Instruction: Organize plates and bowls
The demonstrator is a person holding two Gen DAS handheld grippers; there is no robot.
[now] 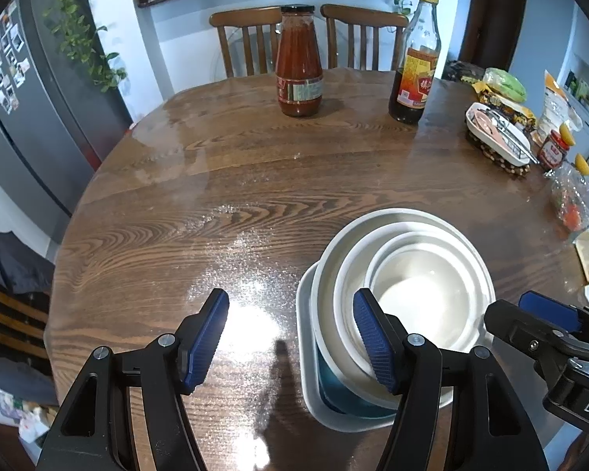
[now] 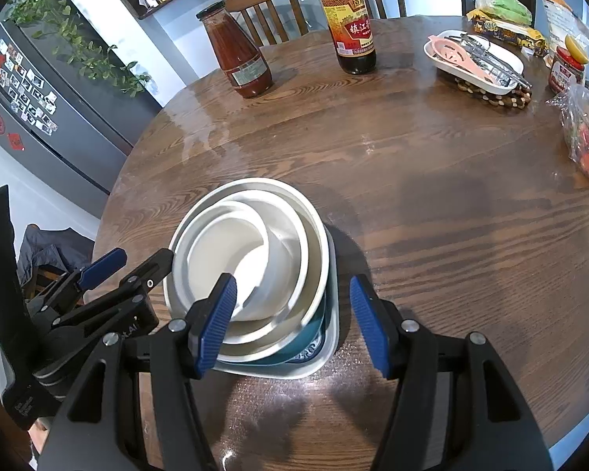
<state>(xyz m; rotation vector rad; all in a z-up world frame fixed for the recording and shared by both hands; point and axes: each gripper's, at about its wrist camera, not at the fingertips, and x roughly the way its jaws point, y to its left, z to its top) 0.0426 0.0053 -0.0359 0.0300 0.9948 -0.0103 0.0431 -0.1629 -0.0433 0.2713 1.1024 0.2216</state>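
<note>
A stack of three nested white bowls (image 1: 420,298) sits on a teal plate (image 1: 333,388), which rests on a white squarish plate (image 1: 308,376), near the front edge of the round wooden table. The stack also shows in the right wrist view (image 2: 255,259), with the teal plate (image 2: 308,339) and white plate (image 2: 330,333) under it. My left gripper (image 1: 290,337) is open and empty, just left of the stack, its right finger over the bowls' near rim. My right gripper (image 2: 292,322) is open and empty, above the stack's near right edge.
A red sauce bottle (image 1: 298,62) and a dark vinegar bottle (image 1: 414,59) stand at the table's far side. A white dish with utensils (image 1: 496,133) on a beaded trivet, jars and food bags crowd the right side. Two chairs (image 1: 247,35) stand behind. A fridge (image 1: 15,117) is left.
</note>
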